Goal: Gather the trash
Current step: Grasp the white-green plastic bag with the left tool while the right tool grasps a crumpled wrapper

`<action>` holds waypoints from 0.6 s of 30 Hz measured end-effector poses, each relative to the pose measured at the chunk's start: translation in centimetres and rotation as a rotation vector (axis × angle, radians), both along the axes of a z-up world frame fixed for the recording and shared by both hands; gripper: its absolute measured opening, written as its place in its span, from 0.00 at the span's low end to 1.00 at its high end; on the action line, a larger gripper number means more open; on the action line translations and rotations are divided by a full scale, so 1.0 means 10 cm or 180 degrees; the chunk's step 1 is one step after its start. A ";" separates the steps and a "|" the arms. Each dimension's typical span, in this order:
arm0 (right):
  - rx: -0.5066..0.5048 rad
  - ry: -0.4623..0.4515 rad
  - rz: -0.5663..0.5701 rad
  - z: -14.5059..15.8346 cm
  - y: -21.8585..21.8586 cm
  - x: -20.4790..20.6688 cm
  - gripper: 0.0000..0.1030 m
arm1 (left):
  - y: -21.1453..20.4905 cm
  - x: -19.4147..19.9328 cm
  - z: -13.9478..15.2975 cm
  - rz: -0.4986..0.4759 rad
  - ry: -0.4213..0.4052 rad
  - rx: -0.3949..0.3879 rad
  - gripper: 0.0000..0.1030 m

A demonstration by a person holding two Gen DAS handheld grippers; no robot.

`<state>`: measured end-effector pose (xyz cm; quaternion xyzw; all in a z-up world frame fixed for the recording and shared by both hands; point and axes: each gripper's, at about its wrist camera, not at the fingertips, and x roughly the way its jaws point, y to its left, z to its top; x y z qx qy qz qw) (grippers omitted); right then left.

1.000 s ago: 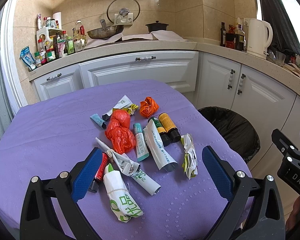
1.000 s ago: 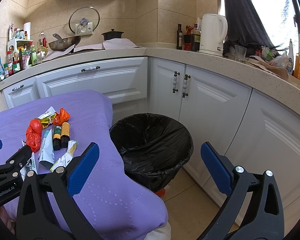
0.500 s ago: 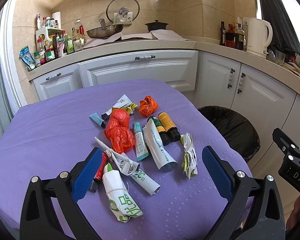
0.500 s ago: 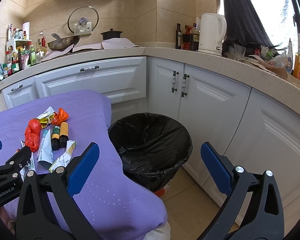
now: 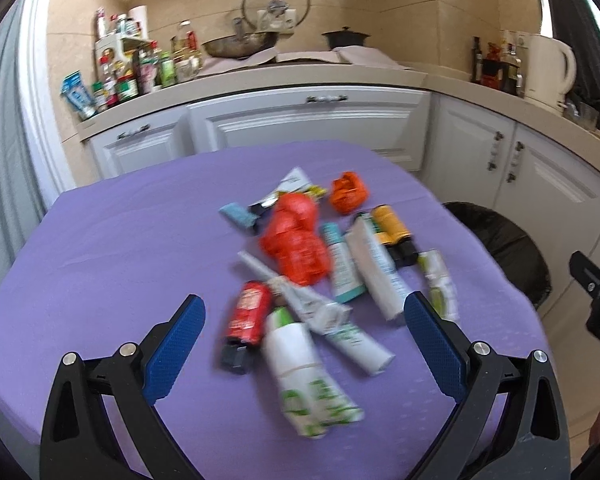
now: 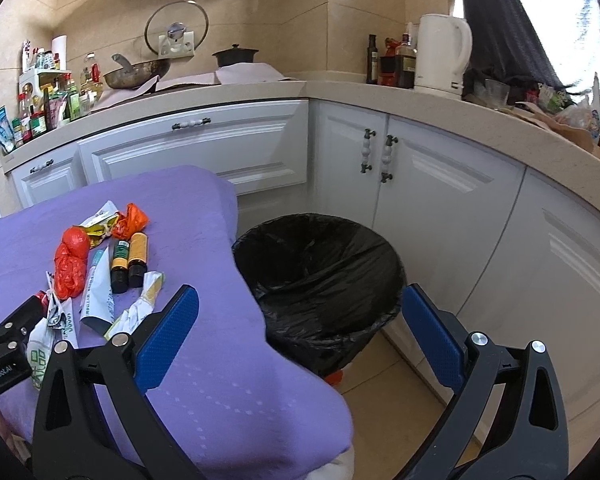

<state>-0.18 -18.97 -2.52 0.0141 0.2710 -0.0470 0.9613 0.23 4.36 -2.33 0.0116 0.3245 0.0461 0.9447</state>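
Several pieces of trash lie on the purple table (image 5: 100,264): a red bag (image 5: 294,240), an orange wad (image 5: 348,192), a red tube (image 5: 248,316), a white-green wrapper (image 5: 304,364), white tubes (image 5: 374,268) and two small bottles (image 5: 392,234). My left gripper (image 5: 304,336) hovers open above the near end of the pile, the red tube and wrapper between its fingers, nothing held. My right gripper (image 6: 298,330) is open and empty beside the table's edge, facing the black-lined bin (image 6: 320,276). The pile (image 6: 100,276) also shows left in the right wrist view.
White cabinets (image 6: 420,184) and a counter with a kettle (image 6: 440,56), bottles and a wok (image 6: 134,70) curve behind. The bin (image 5: 500,248) stands on the floor right of the table. A bare strip of tile floor (image 6: 400,420) lies between table and cabinets.
My left gripper has shifted left and tilted, so the pile now sits more to the right and the red tube is fully uncovered; the view is blurred. The right gripper drifted slightly.
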 end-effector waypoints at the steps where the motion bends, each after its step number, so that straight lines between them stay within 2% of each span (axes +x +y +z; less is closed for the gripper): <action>1: 0.0003 0.0011 0.0026 -0.01 0.03 0.01 0.96 | 0.07 0.00 -0.01 0.0049 0.0025 -0.0006 0.94; 6: -0.0006 0.0058 0.0161 -0.05 0.16 0.09 0.93 | 0.26 -0.01 -0.08 0.0215 0.0133 -0.0033 0.94; 9: 0.0019 0.0130 0.0259 -0.08 0.23 0.14 0.81 | 0.34 0.00 -0.14 0.0266 0.0222 -0.0054 0.94; 18: 0.0040 0.0224 0.0327 -0.15 0.29 0.23 0.80 | 0.22 0.01 -0.27 0.0127 0.0401 -0.0089 0.94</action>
